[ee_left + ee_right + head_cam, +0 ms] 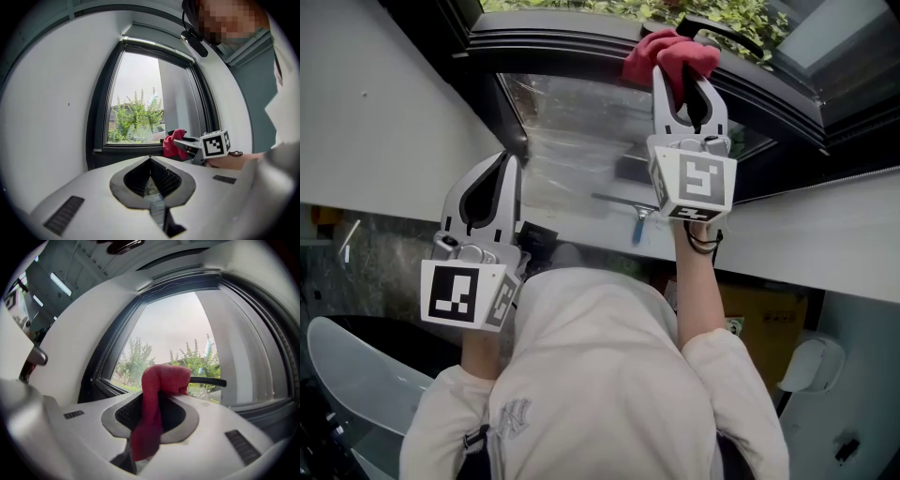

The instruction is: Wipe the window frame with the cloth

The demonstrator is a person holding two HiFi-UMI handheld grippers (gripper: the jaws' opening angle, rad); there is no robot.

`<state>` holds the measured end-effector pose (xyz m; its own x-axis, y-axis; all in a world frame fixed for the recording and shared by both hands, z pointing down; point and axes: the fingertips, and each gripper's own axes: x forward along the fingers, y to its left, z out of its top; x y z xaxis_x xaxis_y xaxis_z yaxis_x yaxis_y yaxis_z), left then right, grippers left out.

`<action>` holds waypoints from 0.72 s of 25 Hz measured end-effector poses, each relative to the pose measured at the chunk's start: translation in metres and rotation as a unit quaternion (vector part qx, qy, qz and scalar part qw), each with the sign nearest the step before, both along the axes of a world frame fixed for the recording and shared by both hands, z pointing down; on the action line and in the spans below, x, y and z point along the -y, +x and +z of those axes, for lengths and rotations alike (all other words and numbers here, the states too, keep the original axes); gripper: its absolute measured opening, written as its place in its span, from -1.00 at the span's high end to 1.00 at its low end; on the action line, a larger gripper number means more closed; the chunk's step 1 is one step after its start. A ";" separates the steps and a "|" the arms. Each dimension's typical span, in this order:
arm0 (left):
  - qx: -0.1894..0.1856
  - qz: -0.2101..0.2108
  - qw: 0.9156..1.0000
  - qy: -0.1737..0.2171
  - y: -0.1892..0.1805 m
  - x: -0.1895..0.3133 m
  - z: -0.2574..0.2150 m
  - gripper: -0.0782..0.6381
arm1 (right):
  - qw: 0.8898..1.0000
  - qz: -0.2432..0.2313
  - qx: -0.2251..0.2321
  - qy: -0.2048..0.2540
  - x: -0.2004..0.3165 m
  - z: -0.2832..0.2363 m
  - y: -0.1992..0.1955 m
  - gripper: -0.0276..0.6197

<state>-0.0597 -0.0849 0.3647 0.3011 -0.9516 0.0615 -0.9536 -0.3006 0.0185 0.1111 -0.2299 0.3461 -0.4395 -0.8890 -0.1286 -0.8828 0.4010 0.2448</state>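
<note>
While right gripper (683,82) clamps crumpled red cloth (664,52) at black window frame (553,45) | left gripper (509,161) — jaws together, empty.

A room inside a building, maybe a home, white walls (49,117), a big dark window frame (99,117), green trees (136,116) outside

window frame (572,45) cut off at top edge; handle (213,381) partly behind cloth (152,413).
</note>
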 end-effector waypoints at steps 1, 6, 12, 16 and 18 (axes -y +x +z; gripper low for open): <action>0.000 -0.002 1.000 0.000 -0.001 -0.001 0.000 0.76 | 1.000 -0.006 0.030 -0.002 -0.004 -0.005 0.005 0.61; -0.001 -0.005 1.000 -0.003 -0.002 -0.004 0.002 0.76 | 0.998 -0.037 0.054 0.007 -0.034 -0.030 0.020 0.61; -0.004 -0.006 1.000 -0.013 0.002 -0.015 0.011 0.76 | 0.999 -0.049 0.014 0.002 -0.086 -0.024 0.040 0.61; -0.005 -0.002 1.000 -0.021 0.005 -0.024 0.019 0.76 | 0.998 -0.052 -0.010 -0.036 -0.114 0.007 0.050 0.61; -0.008 0.007 1.000 -0.023 0.010 -0.028 0.023 0.76 | 0.997 -0.052 -0.020 -0.058 -0.126 0.028 0.053 0.61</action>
